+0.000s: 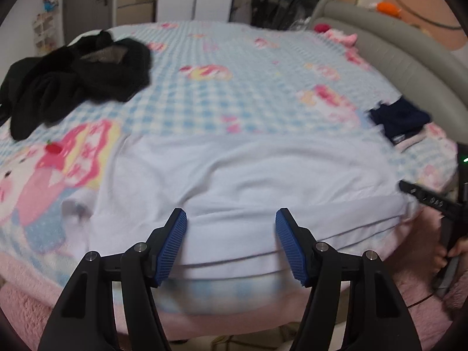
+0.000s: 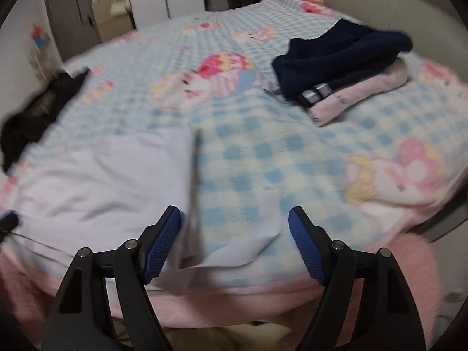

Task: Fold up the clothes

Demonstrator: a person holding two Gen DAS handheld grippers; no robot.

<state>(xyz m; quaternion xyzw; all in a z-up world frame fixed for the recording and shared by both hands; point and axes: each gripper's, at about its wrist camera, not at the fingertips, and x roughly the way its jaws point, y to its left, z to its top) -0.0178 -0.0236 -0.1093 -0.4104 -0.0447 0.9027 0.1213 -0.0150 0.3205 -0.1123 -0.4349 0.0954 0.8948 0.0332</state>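
Both claws stand apart and grip nothing: the left claw [image 1: 231,244] hangs over the near hem of the white shirt [image 1: 248,175], the right claw [image 2: 234,244] over its loose corner flap [image 2: 234,253]. Beyond lie the black heap [image 1: 73,79] and folded stack [image 2: 345,67]. Closing too high could pinch only one layer, or catch the blanket [image 2: 263,152] beneath, so the fold drags crooked.

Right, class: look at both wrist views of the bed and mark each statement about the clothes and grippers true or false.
1. The white garment lies spread on the checked blanket. True.
2. The left gripper is clamped shut. False: its jaws stand open.
3. The black clothes are neatly folded. False: they lie in a crumpled heap.
4. The navy garment tops a folded stack. True.
5. The right gripper is open. True.
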